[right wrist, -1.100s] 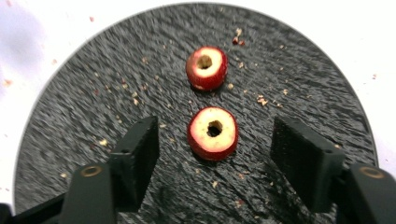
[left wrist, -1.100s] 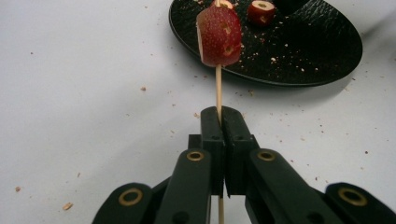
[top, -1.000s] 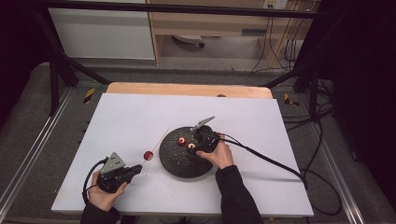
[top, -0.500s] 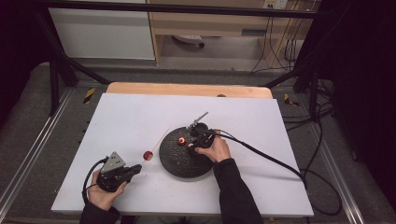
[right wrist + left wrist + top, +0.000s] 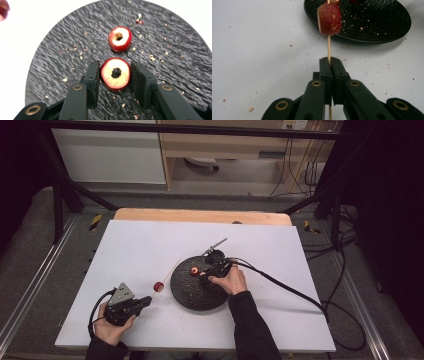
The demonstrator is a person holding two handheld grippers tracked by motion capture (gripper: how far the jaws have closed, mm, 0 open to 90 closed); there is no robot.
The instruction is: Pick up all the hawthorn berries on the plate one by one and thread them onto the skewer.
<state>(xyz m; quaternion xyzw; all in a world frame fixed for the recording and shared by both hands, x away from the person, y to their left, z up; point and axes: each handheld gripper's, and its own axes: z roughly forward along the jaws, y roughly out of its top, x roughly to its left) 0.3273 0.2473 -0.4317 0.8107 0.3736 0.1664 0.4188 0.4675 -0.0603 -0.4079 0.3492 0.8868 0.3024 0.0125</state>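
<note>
My left gripper (image 5: pixel 329 61) is shut on a thin wooden skewer (image 5: pixel 328 47) that points toward the black plate (image 5: pixel 374 22). A red fruit slice (image 5: pixel 329 18) is threaded on it near the plate's rim. From above, the left gripper (image 5: pixel 146 301) rests near the table's front left, with the skewered slice (image 5: pixel 158 286) just left of the plate (image 5: pixel 200 295). My right gripper (image 5: pixel 115 72) is shut on a cored red fruit ring (image 5: pixel 115 75) lying on the plate (image 5: pixel 62 50). A second ring (image 5: pixel 120 38) lies just beyond it. The right gripper (image 5: pixel 204 272) is over the plate's far side.
The white tabletop (image 5: pixel 140 245) is dotted with small crumbs. A black cable (image 5: pixel 290 290) trails from the right gripper across the table to the right. A wooden strip (image 5: pixel 200 216) borders the far edge.
The right gripper has turned a little over the plate's far side. The left hand, skewer and slice have stayed where they were.
</note>
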